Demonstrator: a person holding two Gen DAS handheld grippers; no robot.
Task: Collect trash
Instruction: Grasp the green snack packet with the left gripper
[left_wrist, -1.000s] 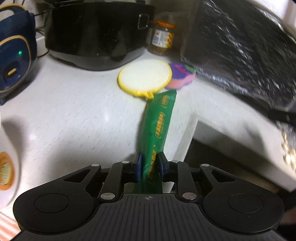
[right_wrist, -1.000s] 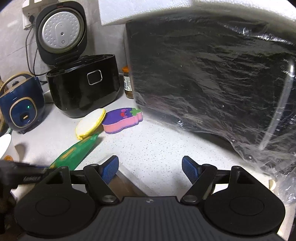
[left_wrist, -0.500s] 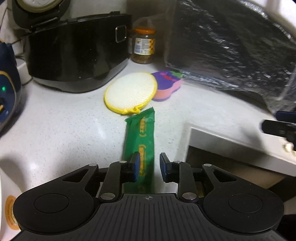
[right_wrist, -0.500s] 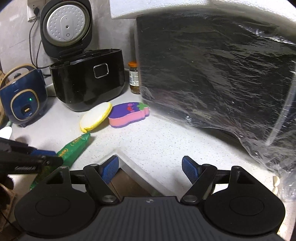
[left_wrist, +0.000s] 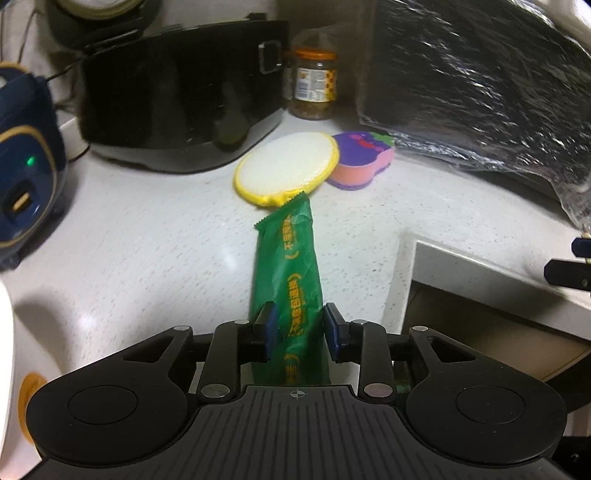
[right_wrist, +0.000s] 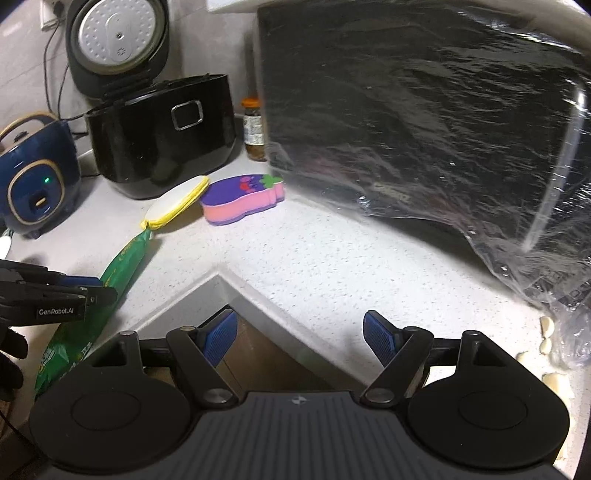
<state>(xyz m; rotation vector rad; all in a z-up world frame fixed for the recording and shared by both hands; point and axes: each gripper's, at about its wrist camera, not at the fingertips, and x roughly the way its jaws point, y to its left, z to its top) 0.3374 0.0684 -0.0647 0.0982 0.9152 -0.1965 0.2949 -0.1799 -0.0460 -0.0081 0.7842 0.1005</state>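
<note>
- left gripper (left_wrist: 298, 326) sits low over the near edge of the white counter (left_wrist: 147, 236), and its jaws are opening right now, blue pads standing either side of the green wrapper (left_wrist: 291, 280) with a sliver of gap on each side.
- the wrapper runs between those pads and lies stretched away across the counter, its near end hanging past the counter edge, its far crimped end just touching the yellow-rimmed round pad (left_wrist: 286, 166).
- from the right wrist view the same wrapper (right_wrist: 122, 266) shows at the left, with the left gripper (right_wrist: 96, 291) straddling it and a dark-gloved hand (right_wrist: 11, 354) behind it.
- right gripper (right_wrist: 299, 330) has its jaws wide apart with nothing between them, only the inner corner of the counter beneath.
- just right of the round pad, the purple and pink sponge (right_wrist: 242, 199) lies flat, touching or overlapping it; which one i cannot tell.
- far side: black rice cooker (right_wrist: 162, 136) with its lid up, a blue cooker (right_wrist: 37, 181) with a green light at the far left, a small jar (left_wrist: 314, 85) with an orange cap tucked in behind.
- big dark block wrapped in clear film (right_wrist: 424, 129) fills the right.
- a few pale garlic cloves (right_wrist: 546, 332) sit on the counter near right, beside the crumpled film.
</note>
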